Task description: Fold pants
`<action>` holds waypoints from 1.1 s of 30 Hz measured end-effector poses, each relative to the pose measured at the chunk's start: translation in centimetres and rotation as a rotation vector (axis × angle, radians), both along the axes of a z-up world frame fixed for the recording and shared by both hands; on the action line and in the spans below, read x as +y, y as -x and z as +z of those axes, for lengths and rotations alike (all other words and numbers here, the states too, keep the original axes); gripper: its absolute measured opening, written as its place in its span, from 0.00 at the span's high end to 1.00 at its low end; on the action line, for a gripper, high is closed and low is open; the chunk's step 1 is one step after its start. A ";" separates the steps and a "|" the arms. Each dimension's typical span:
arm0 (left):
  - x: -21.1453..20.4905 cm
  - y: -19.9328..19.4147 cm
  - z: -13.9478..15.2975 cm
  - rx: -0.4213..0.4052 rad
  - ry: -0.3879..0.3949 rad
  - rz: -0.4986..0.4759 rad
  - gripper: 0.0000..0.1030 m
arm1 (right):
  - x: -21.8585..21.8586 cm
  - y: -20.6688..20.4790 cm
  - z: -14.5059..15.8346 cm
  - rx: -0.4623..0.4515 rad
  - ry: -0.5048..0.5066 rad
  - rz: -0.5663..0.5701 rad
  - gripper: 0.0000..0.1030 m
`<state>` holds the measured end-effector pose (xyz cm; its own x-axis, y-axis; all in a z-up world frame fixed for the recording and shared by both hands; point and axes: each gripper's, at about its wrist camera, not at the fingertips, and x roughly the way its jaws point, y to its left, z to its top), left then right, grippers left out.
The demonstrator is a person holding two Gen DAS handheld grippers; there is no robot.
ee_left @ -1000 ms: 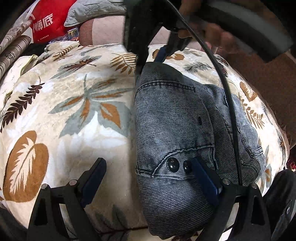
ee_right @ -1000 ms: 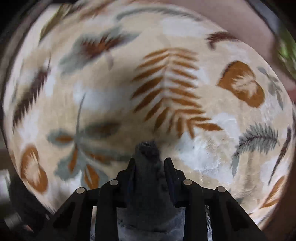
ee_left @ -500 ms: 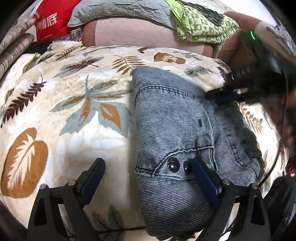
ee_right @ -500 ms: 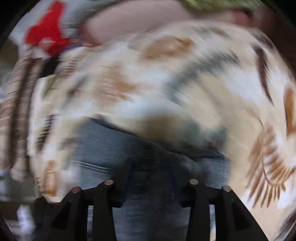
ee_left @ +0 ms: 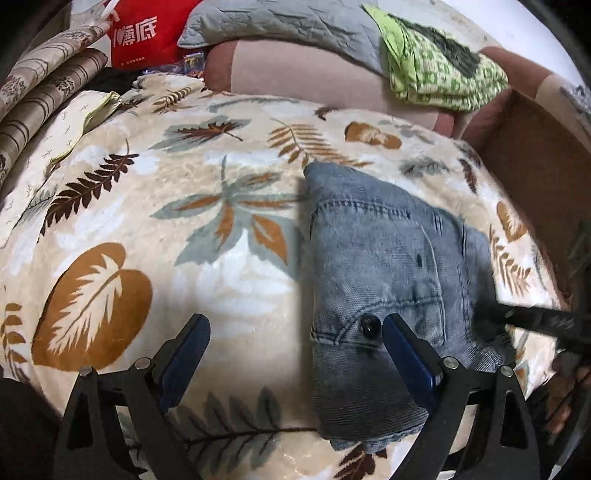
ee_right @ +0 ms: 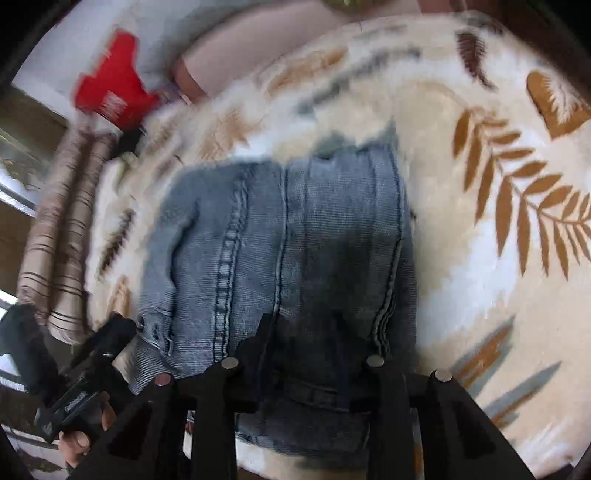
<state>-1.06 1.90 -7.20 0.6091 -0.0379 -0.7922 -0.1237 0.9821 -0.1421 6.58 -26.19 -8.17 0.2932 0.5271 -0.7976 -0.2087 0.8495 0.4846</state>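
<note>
1. We hold 2 grippers. Left gripper (ee_left: 295, 350) spread wide, right pad by the pants' (ee_left: 384, 258) snap.
2. Right gripper (ee_right: 301, 343) jaws narrow, just been opening; grip on denim unclear.
3. 1 pants, folded, near blanket's (ee_left: 110, 206) right edge.

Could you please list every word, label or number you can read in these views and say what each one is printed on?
"薄底", after a heart sign: white print on the red bag behind the leaf-print blanket.
Small white line beneath it: too small to read.
Label on the left gripper's handle, right wrist view: too blurred to read.
</note>
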 end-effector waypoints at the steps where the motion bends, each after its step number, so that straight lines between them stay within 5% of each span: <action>1: -0.2 0.1 0.1 0.001 -0.017 0.001 0.08 | 0.0 0.1 0.6 0.003 0.021 -0.008 0.67; 5: -1.0 0.5 0.5 -0.002 -0.052 -0.012 0.08 | 0.7 2.3 3.8 -0.114 0.100 0.011 0.59; 7: -1.2 0.6 0.5 0.001 -0.059 -0.011 0.08 | 1.0 4.1 4.2 -0.144 0.076 0.024 0.33; 8: -1.1 0.6 0.5 0.005 -0.060 -0.008 0.08 | 1.1 4.9 3.9 -0.159 0.081 0.035 0.31; 11: -1.3 0.5 0.3 0.021 -0.057 -0.009 0.08 | 1.4 5.5 0.1 -0.091 0.145 0.058 0.30; 19: -1.0 0.6 0.4 0.019 -0.070 -0.005 0.08 | 0.4 5.7 2.8 -0.136 0.074 0.008 0.30; 22: -0.7 0.4 0.1 0.034 -0.052 0.000 0.08 | 0.8 4.9 -0.3 -0.050 0.104 0.030 0.25; 25: -0.4 0.6 0.1 0.027 -0.041 -0.004 0.08 | 0.4 5.0 0.3 -0.063 0.063 0.011 0.25; 33: 2.6 -0.5 -0.4 0.064 0.189 -0.005 0.08 | -4.9 3.0 1.3 -0.044 -0.089 -0.133 0.25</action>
